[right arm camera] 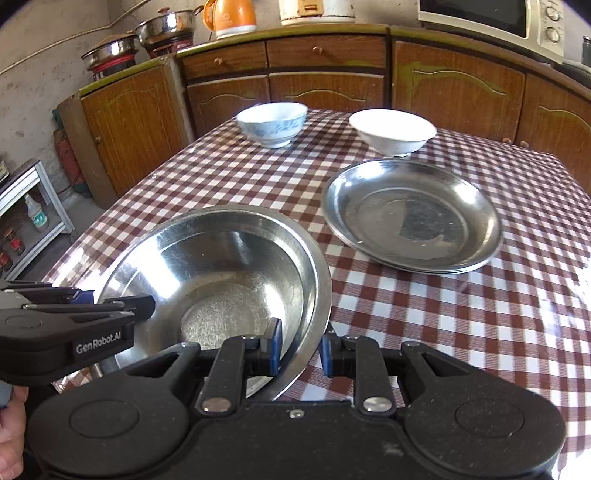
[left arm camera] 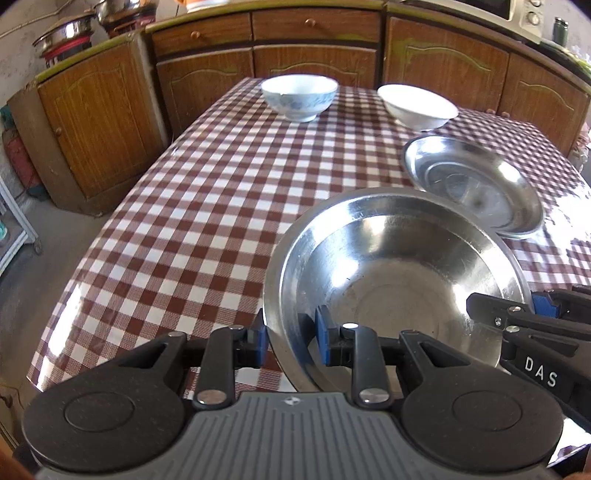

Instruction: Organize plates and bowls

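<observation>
I have the steel bowl point(left arm camera: 399, 280) clamped by its rim from both sides, over the near part of the tabletop point(left arm camera: 207, 192) with its checked cloth; I cannot tell whether its base touches the cloth. My left claw point(left arm camera: 291, 341) is closed on the bowl's left rim, one blue pad inside the wall and the other outside. My right claw point(right arm camera: 299, 350) is closed on the right rim in the same way, one pad inside, one outside. In the left wrist view the right claw comes in from the right edge, pinching the far side of the rim.

Just beyond the bowl, to its right, a steel plate point(right arm camera: 412, 218) lies flat on the cloth; in the left wrist view the bowl's rim overlaps the plate's near edge. Behind the plate, close to it, stands a plain white bowl point(right arm camera: 391, 131). To its left, well apart from it, stands a white bowl with a blue pattern point(right arm camera: 272, 123), at the far end of the tabletop.

Past the tabletop runs a row of brown wooden cabinets point(right arm camera: 325, 74), with a microwave point(right arm camera: 495, 22) on top at the right and metal pots point(right arm camera: 166, 27) at the left.
</observation>
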Demonstrator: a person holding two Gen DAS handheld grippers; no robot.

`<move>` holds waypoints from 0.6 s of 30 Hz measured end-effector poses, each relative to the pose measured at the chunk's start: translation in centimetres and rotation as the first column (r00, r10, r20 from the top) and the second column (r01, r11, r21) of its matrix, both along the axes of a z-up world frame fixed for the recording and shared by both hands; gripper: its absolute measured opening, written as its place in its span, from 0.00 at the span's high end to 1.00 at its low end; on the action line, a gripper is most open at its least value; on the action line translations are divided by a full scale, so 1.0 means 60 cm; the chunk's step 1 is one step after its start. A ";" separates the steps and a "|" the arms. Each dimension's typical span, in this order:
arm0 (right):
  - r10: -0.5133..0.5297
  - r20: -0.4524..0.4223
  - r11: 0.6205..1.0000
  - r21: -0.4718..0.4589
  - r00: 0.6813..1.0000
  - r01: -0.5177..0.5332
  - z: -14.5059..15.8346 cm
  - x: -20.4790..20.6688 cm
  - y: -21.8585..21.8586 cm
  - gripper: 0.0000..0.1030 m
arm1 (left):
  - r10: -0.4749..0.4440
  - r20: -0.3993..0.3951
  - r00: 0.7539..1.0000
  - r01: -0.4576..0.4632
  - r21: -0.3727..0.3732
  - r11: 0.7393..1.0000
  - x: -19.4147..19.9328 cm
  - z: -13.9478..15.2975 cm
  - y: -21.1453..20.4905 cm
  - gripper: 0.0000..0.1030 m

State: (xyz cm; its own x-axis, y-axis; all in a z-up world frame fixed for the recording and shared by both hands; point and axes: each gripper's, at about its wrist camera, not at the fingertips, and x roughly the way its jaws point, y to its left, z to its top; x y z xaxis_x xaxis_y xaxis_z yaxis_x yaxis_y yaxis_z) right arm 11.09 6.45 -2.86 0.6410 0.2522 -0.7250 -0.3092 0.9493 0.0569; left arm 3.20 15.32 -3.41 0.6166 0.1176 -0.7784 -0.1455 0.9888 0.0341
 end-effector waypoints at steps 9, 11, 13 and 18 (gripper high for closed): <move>0.013 -0.020 1.000 -0.013 1.000 -0.013 -0.032 0.024 0.030 0.74 | 0.019 -0.019 1.000 -0.019 -0.005 1.000 0.020 -0.023 0.020 0.74; 0.014 -0.023 1.000 -0.014 1.000 -0.014 -0.036 0.030 0.035 0.74 | 0.022 -0.020 1.000 -0.022 -0.004 1.000 0.023 -0.027 0.023 0.74; 0.014 -0.028 1.000 -0.013 1.000 -0.014 -0.040 0.036 0.038 0.74 | 0.024 -0.025 0.999 -0.024 -0.007 1.000 0.026 -0.030 0.025 0.74; 0.006 -0.029 1.000 -0.011 1.000 -0.006 -0.046 0.045 0.039 0.73 | 0.014 -0.020 1.000 -0.013 0.004 1.000 0.033 -0.032 0.024 0.74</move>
State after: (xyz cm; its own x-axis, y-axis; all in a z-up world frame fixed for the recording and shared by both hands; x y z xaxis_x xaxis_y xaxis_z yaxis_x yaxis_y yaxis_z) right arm 13.78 8.76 -5.60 0.6183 0.2479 -0.7458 -0.3133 0.9480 0.0554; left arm 5.17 16.75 -5.32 0.5995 0.1285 -0.7900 -0.1581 0.9866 0.0405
